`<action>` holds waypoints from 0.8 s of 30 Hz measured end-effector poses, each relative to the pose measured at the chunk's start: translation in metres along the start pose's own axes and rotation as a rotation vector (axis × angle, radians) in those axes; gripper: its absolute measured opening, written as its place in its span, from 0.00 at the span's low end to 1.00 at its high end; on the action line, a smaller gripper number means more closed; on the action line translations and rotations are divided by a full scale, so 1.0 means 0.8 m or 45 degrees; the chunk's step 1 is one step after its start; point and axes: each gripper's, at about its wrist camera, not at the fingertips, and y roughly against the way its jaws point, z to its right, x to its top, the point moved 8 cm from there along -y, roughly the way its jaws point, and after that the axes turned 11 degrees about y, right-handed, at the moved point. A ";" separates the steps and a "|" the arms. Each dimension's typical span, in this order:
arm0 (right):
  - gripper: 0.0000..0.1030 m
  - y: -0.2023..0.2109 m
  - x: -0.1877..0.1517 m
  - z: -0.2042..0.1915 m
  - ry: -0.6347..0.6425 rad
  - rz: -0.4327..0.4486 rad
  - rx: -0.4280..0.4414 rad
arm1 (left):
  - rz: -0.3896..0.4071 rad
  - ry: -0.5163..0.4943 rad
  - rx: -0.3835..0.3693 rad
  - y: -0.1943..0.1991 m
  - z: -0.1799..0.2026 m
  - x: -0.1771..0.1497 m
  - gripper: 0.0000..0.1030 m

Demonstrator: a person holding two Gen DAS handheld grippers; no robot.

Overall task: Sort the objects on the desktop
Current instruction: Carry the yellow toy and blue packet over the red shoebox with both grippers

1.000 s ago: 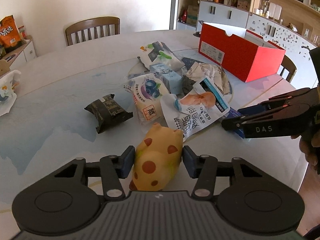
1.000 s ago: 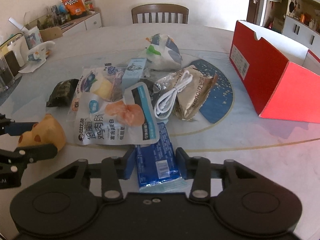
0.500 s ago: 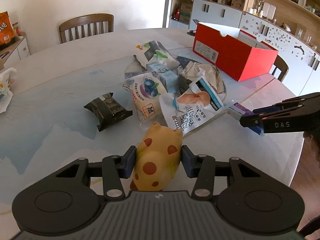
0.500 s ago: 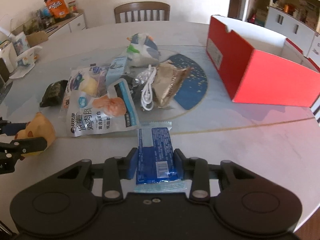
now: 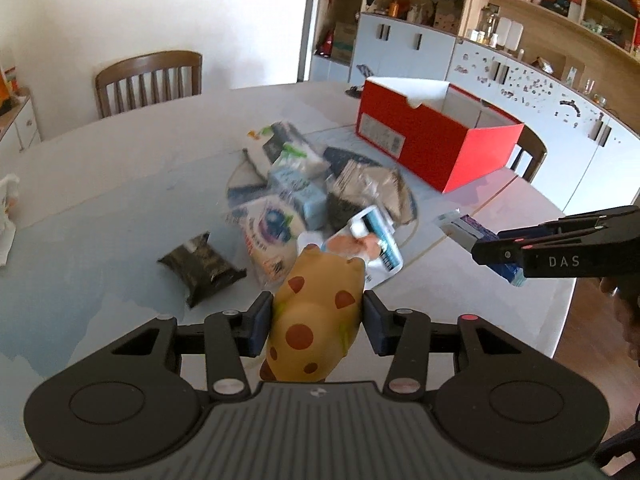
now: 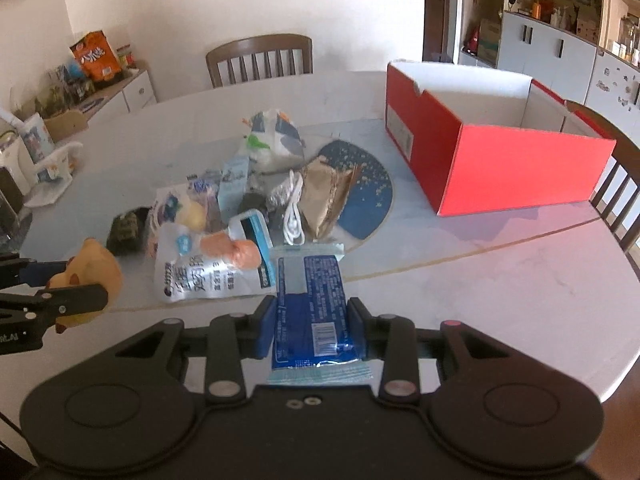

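My left gripper (image 5: 316,326) is shut on a yellow soft toy with brown spots (image 5: 316,312), held above the table. That toy (image 6: 94,270) and the left gripper (image 6: 60,300) also show at the left edge of the right wrist view. My right gripper (image 6: 312,328) is shut on a blue snack packet (image 6: 314,308), lifted off the table. From the left wrist view, the right gripper (image 5: 496,250) and its packet (image 5: 468,228) appear at the right. A pile of snack packets (image 6: 240,216) lies mid-table. An open red box (image 6: 500,160) stands at the back right.
A dark wrapped packet (image 5: 200,268) lies apart, left of the pile. A white cable (image 6: 294,212) rests in the pile. A wooden chair (image 6: 260,60) stands behind the round table (image 6: 480,280); another chair (image 6: 620,196) is at the right. Cabinets line the far wall.
Both grippers have risen with their loads: the toy and the blue packet now hang higher above the table. The right gripper has also moved right, away from the pile.
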 end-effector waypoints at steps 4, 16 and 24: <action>0.36 0.017 0.011 0.009 -0.012 0.018 -0.007 | 0.017 -0.023 -0.026 0.004 0.021 0.017 0.45; 0.36 0.044 0.055 0.072 -0.047 0.093 0.043 | 0.054 -0.015 -0.040 -0.022 0.093 0.083 0.45; 0.36 0.040 0.084 0.140 -0.031 0.109 0.070 | 0.078 0.002 -0.037 -0.063 0.153 0.133 0.45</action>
